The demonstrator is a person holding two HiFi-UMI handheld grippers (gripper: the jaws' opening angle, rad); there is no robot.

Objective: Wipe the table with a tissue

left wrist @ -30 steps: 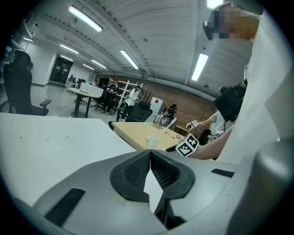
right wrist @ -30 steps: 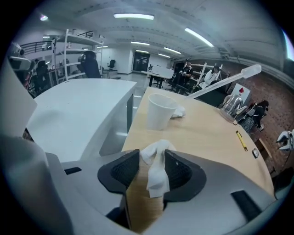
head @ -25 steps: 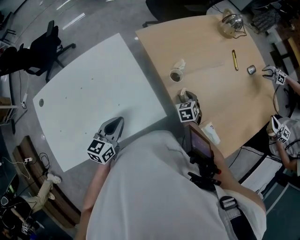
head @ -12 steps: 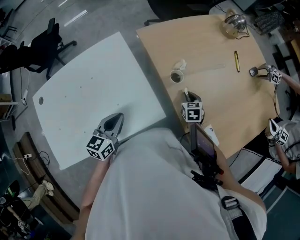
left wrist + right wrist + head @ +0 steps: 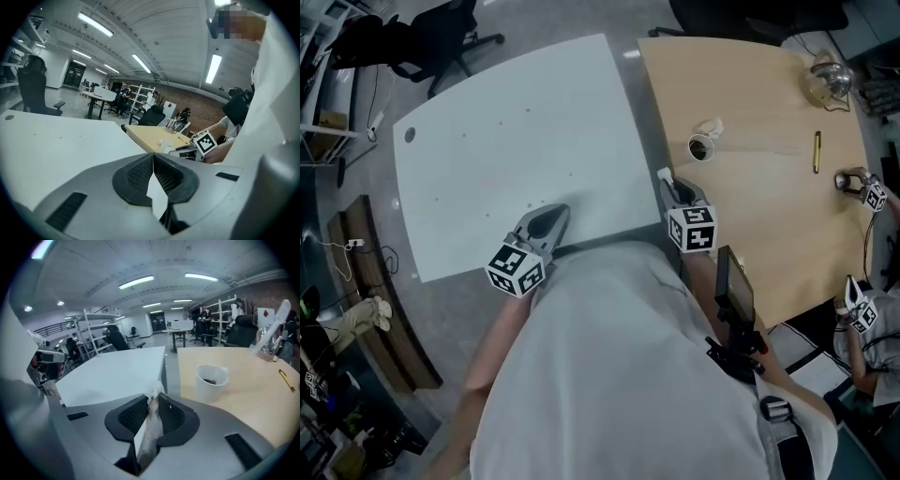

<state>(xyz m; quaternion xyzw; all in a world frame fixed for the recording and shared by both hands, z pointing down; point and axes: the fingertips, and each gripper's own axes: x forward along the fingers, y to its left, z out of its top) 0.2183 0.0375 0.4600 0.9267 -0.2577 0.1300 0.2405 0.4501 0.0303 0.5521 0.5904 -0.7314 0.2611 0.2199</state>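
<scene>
Tissue (image 5: 151,420) is sitting pinched tight in my right gripper (image 5: 153,397), its stained length pointing along the jaws, just short and left of the cup (image 5: 211,380). My left gripper (image 5: 153,159) is hanging closed and empty, farther left of the cup, over the white table (image 5: 506,131). Around the cup the wooden table (image 5: 750,197) is lying nearest my right hand.

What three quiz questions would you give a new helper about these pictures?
1. True or false: the right tongs are open and empty.
2. Where does the cup stand? A the floor; B the wooden table; C a chair.
3. Fill in: the left tongs point out over the ____ table.
Key: 1 false, they are shut on the tissue. 2 B. 3 white, the white table.
</scene>
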